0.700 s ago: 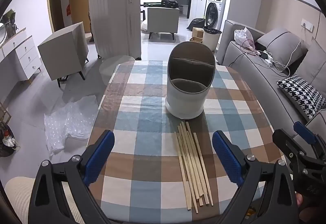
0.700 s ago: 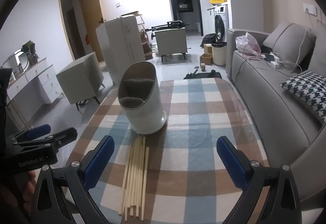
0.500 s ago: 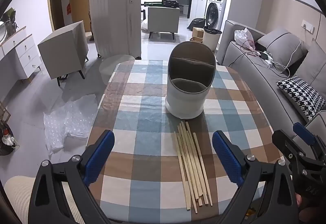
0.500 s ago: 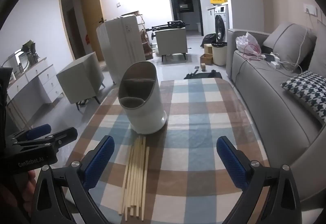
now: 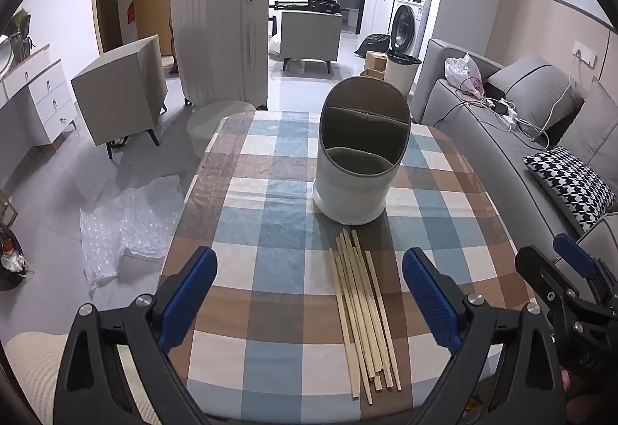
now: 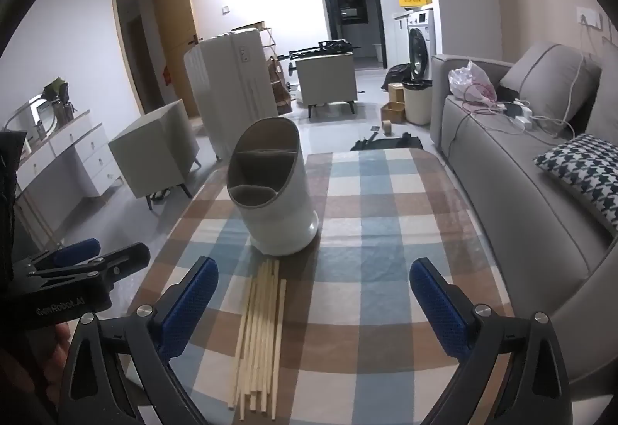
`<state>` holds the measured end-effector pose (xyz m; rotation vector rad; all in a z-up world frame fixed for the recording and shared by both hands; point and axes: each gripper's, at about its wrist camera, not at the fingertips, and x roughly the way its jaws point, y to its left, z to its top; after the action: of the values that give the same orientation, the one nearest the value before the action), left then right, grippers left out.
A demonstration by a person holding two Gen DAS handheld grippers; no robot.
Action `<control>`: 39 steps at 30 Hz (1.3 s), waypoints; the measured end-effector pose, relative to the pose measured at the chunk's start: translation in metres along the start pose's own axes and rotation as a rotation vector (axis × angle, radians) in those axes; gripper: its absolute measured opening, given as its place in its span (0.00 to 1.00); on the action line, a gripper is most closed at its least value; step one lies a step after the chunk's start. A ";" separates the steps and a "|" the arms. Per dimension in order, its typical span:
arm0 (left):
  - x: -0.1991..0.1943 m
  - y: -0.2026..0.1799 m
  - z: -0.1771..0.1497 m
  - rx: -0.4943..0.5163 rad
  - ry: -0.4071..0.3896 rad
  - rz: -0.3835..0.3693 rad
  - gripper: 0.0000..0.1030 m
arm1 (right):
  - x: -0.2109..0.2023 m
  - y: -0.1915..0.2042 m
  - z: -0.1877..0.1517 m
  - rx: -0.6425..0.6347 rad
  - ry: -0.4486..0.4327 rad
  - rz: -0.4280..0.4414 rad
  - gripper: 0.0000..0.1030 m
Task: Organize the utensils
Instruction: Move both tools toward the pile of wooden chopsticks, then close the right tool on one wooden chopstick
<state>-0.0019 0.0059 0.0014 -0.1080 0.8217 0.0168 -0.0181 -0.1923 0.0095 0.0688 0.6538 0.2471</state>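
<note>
A bundle of pale wooden chopsticks (image 5: 363, 313) lies flat on the checked blue-and-brown worktop (image 5: 270, 270), their far tips just short of the base of a white, slant-topped utensil holder with grey-lined compartments (image 5: 357, 158). The holder stands upright and its compartments look empty. Both tools hover above the near edge: the left hand-held gripper (image 5: 309, 293) has its blue-padded jaws wide apart with nothing between them, and the right hand-held gripper (image 6: 314, 301) is likewise spread and empty.

To my eye nothing has been picked up yet. The risk is in the grab: the sticks are thin, loose and lie flat on the cloth, so a pinch could catch only a few, scatter the rest, or drag the cloth. Those ends sit close to the worktop's near edge, so a nudge might tip some off. Lowering long sticks into a light holder could also knock it over.

The left wrist view shows the right tool at its lower right and the crumpled clear plastic sheet (image 5: 127, 228) on the floor; the right wrist view shows the left tool (image 6: 73, 278) at its lower left.
</note>
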 end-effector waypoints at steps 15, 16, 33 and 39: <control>0.048 0.052 0.009 -0.143 0.158 0.017 0.91 | 0.116 0.016 -0.007 -0.065 0.406 0.049 0.57; 0.051 0.056 0.009 -0.157 0.168 0.016 0.91 | 0.126 0.017 -0.011 -0.073 0.438 0.054 0.54; 0.077 0.093 0.007 -0.275 0.307 -0.013 0.91 | 0.217 0.040 -0.027 -0.198 0.649 0.015 0.27; 0.079 0.097 0.007 -0.290 0.314 -0.012 0.91 | 0.217 0.053 -0.029 -0.234 0.674 0.006 0.26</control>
<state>0.0512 0.1014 -0.0604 -0.3965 1.1290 0.1098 0.1198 -0.0878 -0.1351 -0.2490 1.2889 0.3543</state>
